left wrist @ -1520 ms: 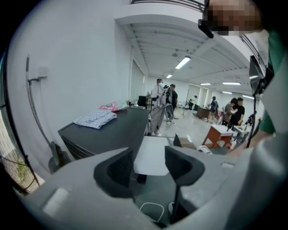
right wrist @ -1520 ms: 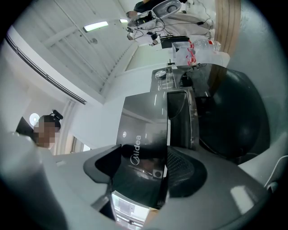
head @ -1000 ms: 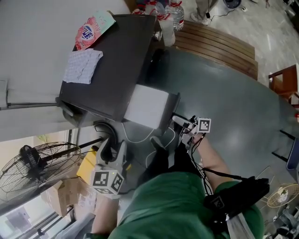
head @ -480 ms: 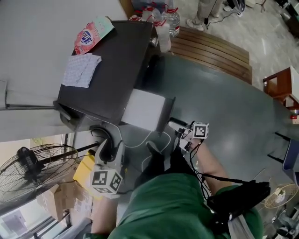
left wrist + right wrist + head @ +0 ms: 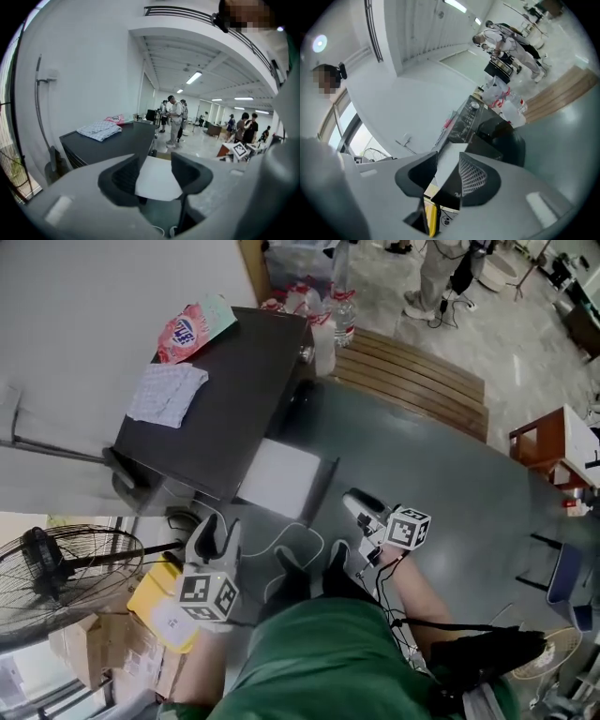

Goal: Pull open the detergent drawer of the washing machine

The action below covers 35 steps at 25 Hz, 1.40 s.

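The dark washing machine (image 5: 225, 399) stands against the white wall, and a white panel (image 5: 281, 479) juts out flat from its front. My left gripper (image 5: 211, 535) hovers low beside the machine's near corner, open and empty. In the left gripper view the white panel (image 5: 157, 176) lies beyond the left gripper (image 5: 154, 171). To the right of the panel's edge my right gripper (image 5: 361, 505) stays clear of it. Its jaws are closing with nothing between them. The right gripper view has the right gripper (image 5: 447, 171) rolled, with the machine's front (image 5: 471, 119) ahead.
A checked cloth (image 5: 167, 393) and a pink detergent packet (image 5: 192, 326) lie on the machine's top. Bottles (image 5: 323, 320) stand at its far side. A fan (image 5: 56, 577), a yellow box (image 5: 169, 610) and cardboard boxes (image 5: 103, 643) crowd the left. Cables (image 5: 291, 540) trail on the grey floor.
My right gripper has lifted and rolled, its marker cube turned, and its jaws have narrowed. The left gripper has risen a little. The machine has shifted in the head view.
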Motion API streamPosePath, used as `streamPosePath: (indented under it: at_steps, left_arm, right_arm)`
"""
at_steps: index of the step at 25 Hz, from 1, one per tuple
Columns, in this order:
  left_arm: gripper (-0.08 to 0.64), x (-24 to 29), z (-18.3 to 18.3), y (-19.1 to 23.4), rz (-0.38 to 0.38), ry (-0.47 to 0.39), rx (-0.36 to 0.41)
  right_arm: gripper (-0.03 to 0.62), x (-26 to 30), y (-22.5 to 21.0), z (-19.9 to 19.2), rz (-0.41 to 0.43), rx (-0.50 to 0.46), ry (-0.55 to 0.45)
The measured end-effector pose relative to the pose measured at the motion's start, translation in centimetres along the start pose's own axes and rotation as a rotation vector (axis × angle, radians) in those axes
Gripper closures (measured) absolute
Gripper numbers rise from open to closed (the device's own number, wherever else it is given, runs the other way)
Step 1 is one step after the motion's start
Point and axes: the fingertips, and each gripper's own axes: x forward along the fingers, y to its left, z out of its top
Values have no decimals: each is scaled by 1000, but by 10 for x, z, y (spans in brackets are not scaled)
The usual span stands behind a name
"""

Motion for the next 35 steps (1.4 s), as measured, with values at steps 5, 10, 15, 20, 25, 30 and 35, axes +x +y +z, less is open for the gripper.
streamPosePath:
  at_steps: [5,10,15,20,25,30,35]
  left_arm:
    - [353,3,15,-2,10,-34,-3]
    - [367,4,36,-3,10,-78,0]
    - [390,5,70,0,5,-141,4]
    - [413,-1,108,4,-4,-217,16]
    - [480,-12,147,5,-40,-299,29]
    - [546,-23,180,6,-63,-377,29]
    - [558,-28,203,11,-65,-427,62]
  right_arm:
    - [472,-9,46,39,-68,-182,-18]
    - [517,-17,76,74,-272,-392,-44]
    - [517,-18,135,110,-277,-556,-140]
    - [516,-22,185,136,-302,-724,-242]
    - [517,-22,222,154,-331,-823,-310]
    - [517,-27,252,172,-352,-910,-391]
    - [517,-28,277,184,-376,-1032,-449]
